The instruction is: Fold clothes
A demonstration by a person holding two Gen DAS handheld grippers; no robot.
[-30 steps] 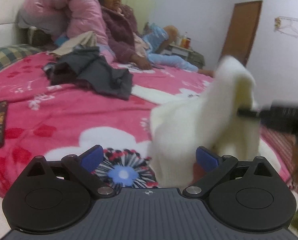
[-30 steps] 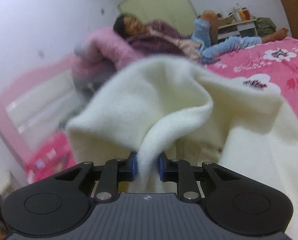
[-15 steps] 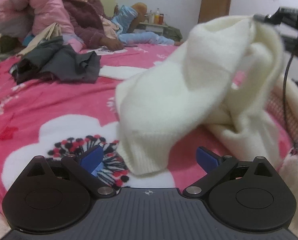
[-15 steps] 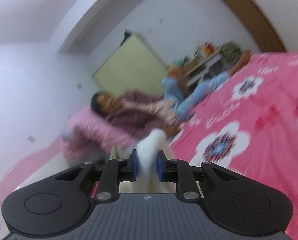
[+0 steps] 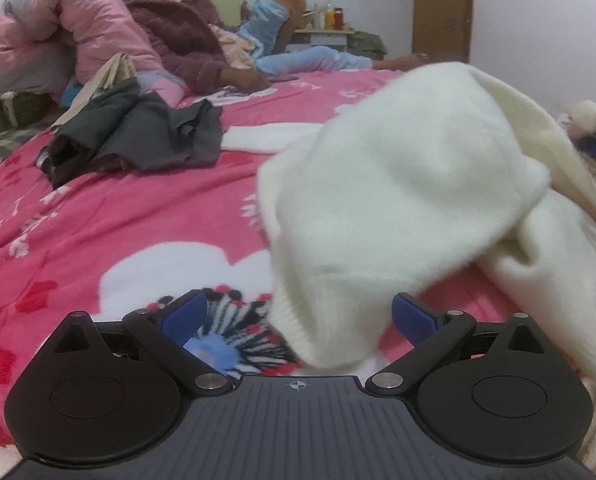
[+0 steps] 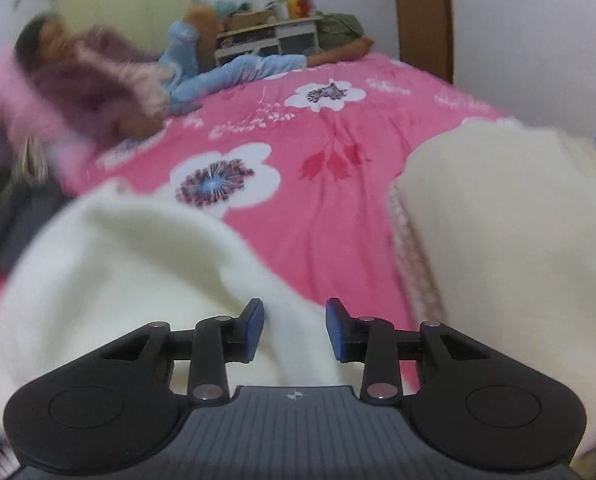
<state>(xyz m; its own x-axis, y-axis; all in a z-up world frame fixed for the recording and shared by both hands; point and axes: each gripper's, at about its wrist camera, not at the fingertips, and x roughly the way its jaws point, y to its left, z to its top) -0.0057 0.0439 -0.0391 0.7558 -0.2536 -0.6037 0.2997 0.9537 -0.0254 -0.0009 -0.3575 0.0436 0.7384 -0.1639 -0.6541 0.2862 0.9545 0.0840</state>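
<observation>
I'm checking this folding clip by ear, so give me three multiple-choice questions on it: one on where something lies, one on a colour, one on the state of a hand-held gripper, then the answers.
1. Where does the dark grey garment lie?
A. On the pink floral bedspread, beyond the left hand-held gripper
B. On the shelf by the door
C. Between the right hand-held gripper's fingers

2. What colour is the knit sweater nearest the cameras?
A. Navy
B. Cream white
C. Red

3. How do the right hand-held gripper's fingers stand?
A. Clamped tight on a hanger
B. Out of view
C. Parted, with sweater fabric lying between them

Answers:
1 A, the left wrist view shows it crumpled on the bedspread.
2 B, both views show pale cream fluffy knit.
3 C, a clear gap separates the blue pads in the right wrist view.
</observation>
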